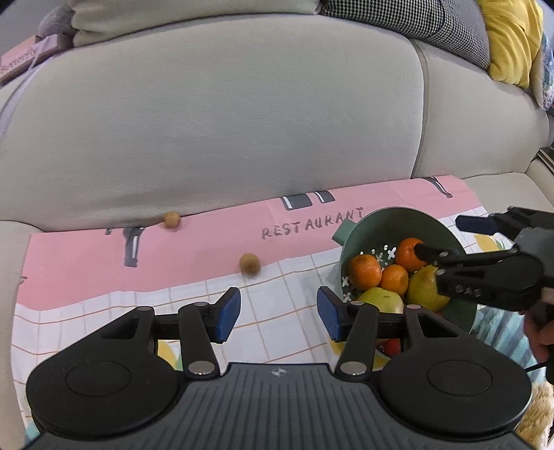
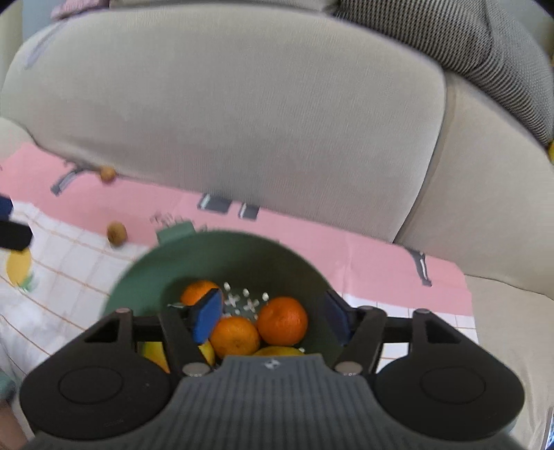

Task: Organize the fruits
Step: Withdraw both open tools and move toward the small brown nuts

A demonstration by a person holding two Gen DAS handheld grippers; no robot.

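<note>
The left tool hung low over the checked part of the cloth, its blue pads wide apart with nothing between them. Just ahead of it on the pink band lay a small brown fruit, like a kiwi, and farther off a second small brown fruit sat at the cloth's far edge, touching the base of the sofa back cushion. Right of this tool stood the green colander, tipped toward the camera, with a short handle on its far-left rim.

The right tool hovered over the colander, its pads spread apart and gripping nothing; seen from the left wrist, this right tool reached in over the bowl from the right side. Inside the colander were three oranges, one partly hidden behind the left pad, resting against the perforated bottom. Nearer the rim lay larger yellow-green fruits, and something small and red showed behind the left tool's linkage, too hidden to name.

The cloth, printed with the word RESTAURANT, was spread on the beige sofa seat. A houndstooth cushion and a yellow cushion leaned at the upper right.
</note>
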